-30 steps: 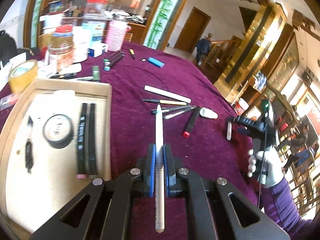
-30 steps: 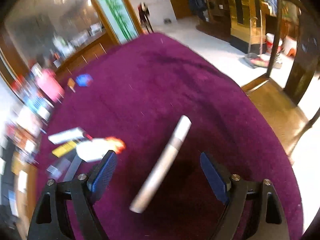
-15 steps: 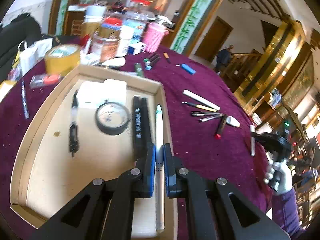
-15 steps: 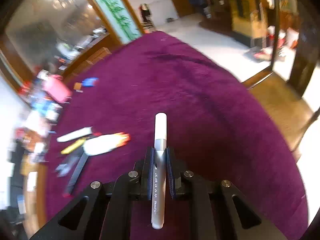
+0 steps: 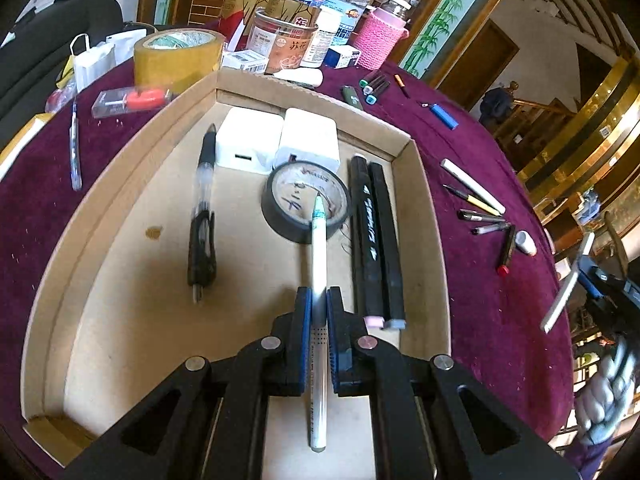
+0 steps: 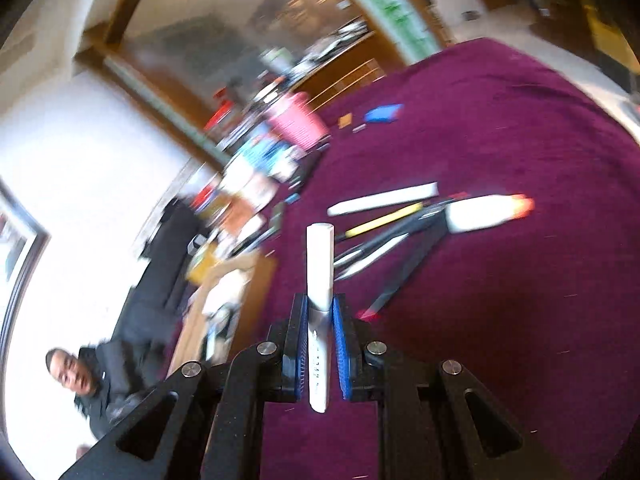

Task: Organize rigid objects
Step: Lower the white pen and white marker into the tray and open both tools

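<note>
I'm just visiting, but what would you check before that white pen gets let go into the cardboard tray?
1. Left gripper clamps the white pen firmly: ok.
2. Pen is over the cardboard tray, not the purple cloth: ok.
3. Bare floor between the tape roll and the black markers for the pen: cannot tell, narrow gap.
4. Pen tip clear of the tape roll: not ok, it overlaps the roll in this view.
5. Right gripper and its white marker are away from the tray: ok.
</note>
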The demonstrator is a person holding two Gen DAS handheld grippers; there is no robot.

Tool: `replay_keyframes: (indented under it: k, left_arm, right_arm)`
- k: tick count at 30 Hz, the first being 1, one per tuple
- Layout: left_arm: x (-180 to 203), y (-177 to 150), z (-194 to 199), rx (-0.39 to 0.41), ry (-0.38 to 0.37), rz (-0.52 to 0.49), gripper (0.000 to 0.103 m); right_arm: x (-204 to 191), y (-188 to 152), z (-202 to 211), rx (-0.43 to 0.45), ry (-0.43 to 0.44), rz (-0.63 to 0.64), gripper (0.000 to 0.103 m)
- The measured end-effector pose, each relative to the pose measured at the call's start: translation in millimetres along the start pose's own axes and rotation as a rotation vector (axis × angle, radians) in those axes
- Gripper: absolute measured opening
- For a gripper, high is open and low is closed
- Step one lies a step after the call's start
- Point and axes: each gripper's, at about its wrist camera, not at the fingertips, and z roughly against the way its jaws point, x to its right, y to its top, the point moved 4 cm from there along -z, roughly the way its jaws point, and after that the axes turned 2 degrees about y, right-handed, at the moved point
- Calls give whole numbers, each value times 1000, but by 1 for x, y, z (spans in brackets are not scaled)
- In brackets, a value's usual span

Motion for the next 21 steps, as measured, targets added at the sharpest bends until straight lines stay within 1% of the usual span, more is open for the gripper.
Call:
replay_keyframes:
  k: [4, 6, 8, 12, 14, 15, 16, 18, 21]
  left_arm:
    - [2, 7, -4, -7, 38, -19, 7]
    - [2, 2, -7, -34, 35, -20, 7]
    - [0, -3, -5, -31, 33, -27, 7]
    - [-6, -7, 1, -45, -3, 0, 7]
    - [-8, -10, 5, -46, -26, 3, 10]
    - [-9, -11, 7, -46, -33, 9, 20]
    - [-12, -12, 10, -41, -39, 20, 36]
    - [-15, -13, 16, -29, -38, 25, 50]
    - [-23, -16, 24, -19, -38, 35, 50]
  right_arm:
    - [-41, -15, -30, -82, 75, 50, 14]
    - [-58, -23, -44, -128, 112, 67, 14]
    - [-75, -31, -58, -171, 143, 82, 14]
    - [-106, -46, -91, -256, 182, 114, 14]
    - [-117, -53, -106, -289, 195, 125, 14]
    - [-123, -57, -114, -306, 196, 136, 14]
    - [-128, -61, -122, -322, 194, 147, 14]
    - [-135, -71, -138, -361, 188, 161, 14]
    - [-143, -85, -159, -410, 160, 191, 14]
